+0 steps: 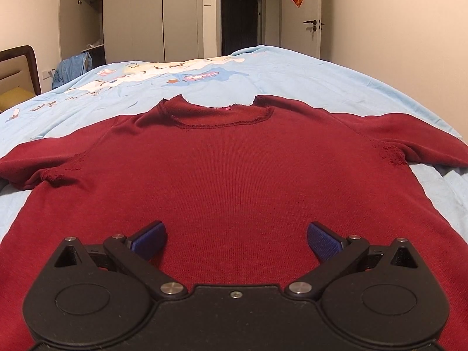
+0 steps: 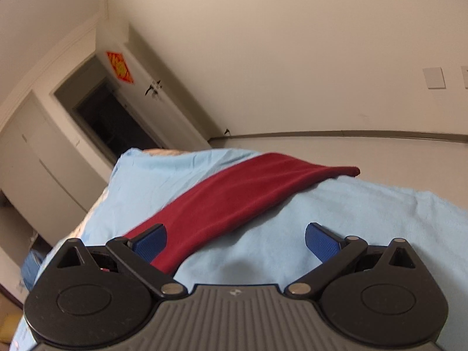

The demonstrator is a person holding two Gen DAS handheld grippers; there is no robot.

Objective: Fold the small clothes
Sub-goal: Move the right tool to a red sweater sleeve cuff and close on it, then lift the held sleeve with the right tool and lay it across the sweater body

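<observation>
Both tongs, L (image 1: 237, 241) & R (image 2: 235, 241), wide open, empty, over red sweater (image 1: 234, 175) flat on blue bedsheet (image 1: 336, 79)

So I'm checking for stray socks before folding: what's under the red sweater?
The red sweater lies spread flat on the light blue bedsheet, which shows all around it. No lump shows, but whatever lies beneath its body is covered.

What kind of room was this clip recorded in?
Most likely a home bedroom: a bed under a light blue cartoon-print cover, a dark wooden headboard, and tall beige wardrobe doors.
</observation>
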